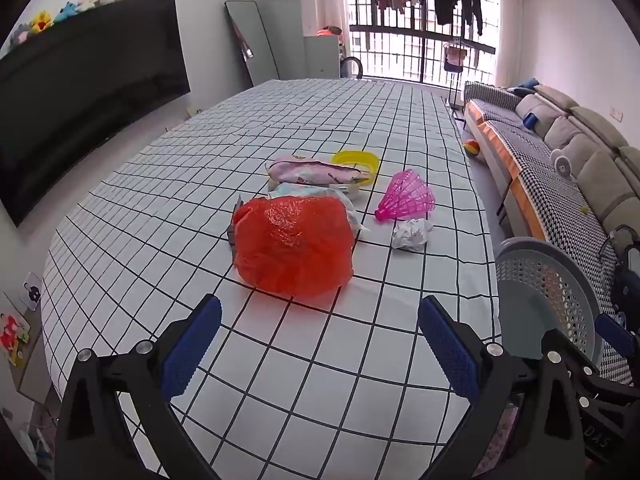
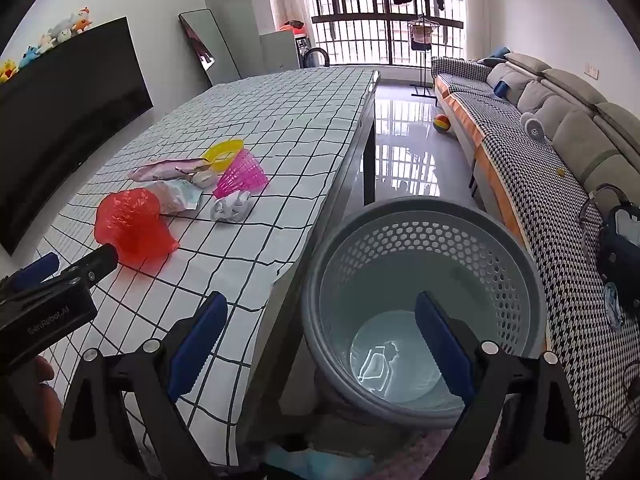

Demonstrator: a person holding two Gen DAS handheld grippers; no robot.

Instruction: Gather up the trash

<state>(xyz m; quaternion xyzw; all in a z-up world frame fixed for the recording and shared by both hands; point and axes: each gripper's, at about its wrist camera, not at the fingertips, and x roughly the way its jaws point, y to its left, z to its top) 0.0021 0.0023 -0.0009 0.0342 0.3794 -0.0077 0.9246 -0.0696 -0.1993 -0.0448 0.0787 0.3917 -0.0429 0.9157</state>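
Tabletop, long, covered in a white cloth with a black grid. All the litter lay grouped toward its right edge, roughly midway along the length.

Round grey perforated plastic basket stood on the floor just off the tabletop's right edge, toward the near end. Inside, something pale and glossy lay at the bottom; could not tell what.

Crumpled translucent red plastic bag: largest piece, nearest the near edge of the group. Behind and touching it, a pale blue-and-white crinkled wrapper. Farther still, a flat pink printed packet, and beyond that a yellow plastic ring-shaped dish.

Pink plastic mesh cone, shuttlecock-shaped, lay on its side closer to the right edge. Just nearer than it, a small ball of crumpled white paper, apart from the red bag.

Left hand-held gripper hung above the tabletop's near end, tilted down toward the red bag, jaws spread fully wide, nothing between the blue pads. Right hand-held gripper hung over the basket's mouth, likewise fully spread and holding nothing.
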